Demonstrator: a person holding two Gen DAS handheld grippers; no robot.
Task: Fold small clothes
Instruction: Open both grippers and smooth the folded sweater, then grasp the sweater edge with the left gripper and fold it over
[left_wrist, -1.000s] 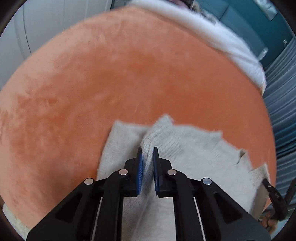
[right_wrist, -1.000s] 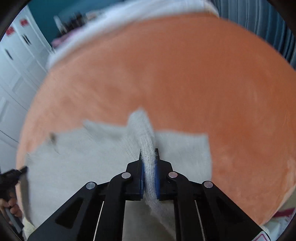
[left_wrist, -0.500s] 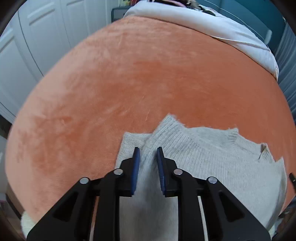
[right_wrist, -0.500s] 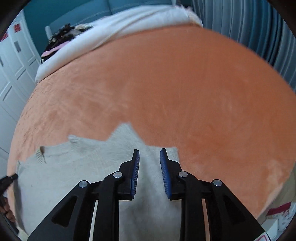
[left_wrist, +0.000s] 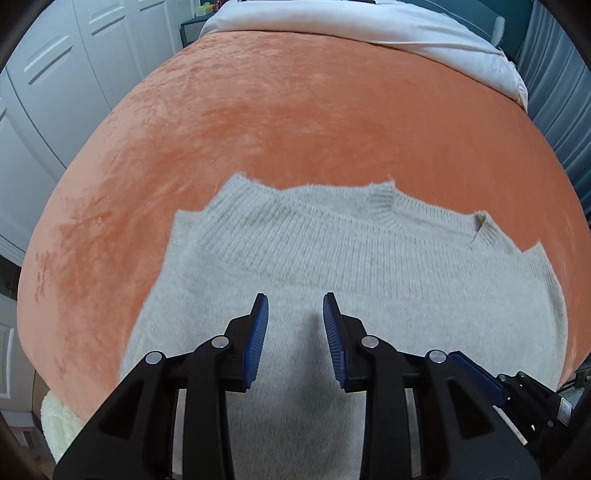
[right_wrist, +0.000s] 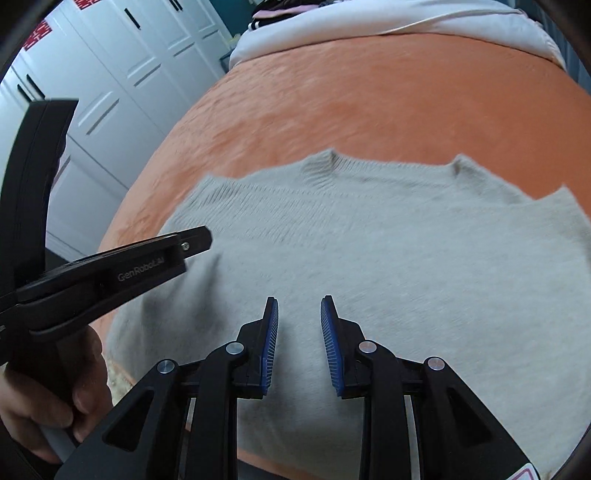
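A grey knit sweater (left_wrist: 369, 280) lies spread flat on the orange blanket (left_wrist: 295, 129), its ribbed neck toward the far side. My left gripper (left_wrist: 295, 299) hovers over the sweater's near half. Its jaws are opening and nothing is between the blue pads (left_wrist: 258, 332). In the right wrist view the same sweater (right_wrist: 388, 251) fills the middle. My right gripper (right_wrist: 298, 301) hangs open above it, holding nothing. The left gripper (right_wrist: 195, 242) shows side-on at the left, with a hand (right_wrist: 48, 398) around its handle.
A white duvet (left_wrist: 369, 33) covers the far end of the bed. White wardrobe doors (left_wrist: 55, 81) stand to the left and blue curtains (left_wrist: 554, 92) to the right. A cream fluffy item (left_wrist: 59, 424) hangs at the bed's near left corner.
Both grippers let go of the pinched sweater folds, opened and drew back toward the near edge. The sweater now lies flat, and the two grippers are close side by side.
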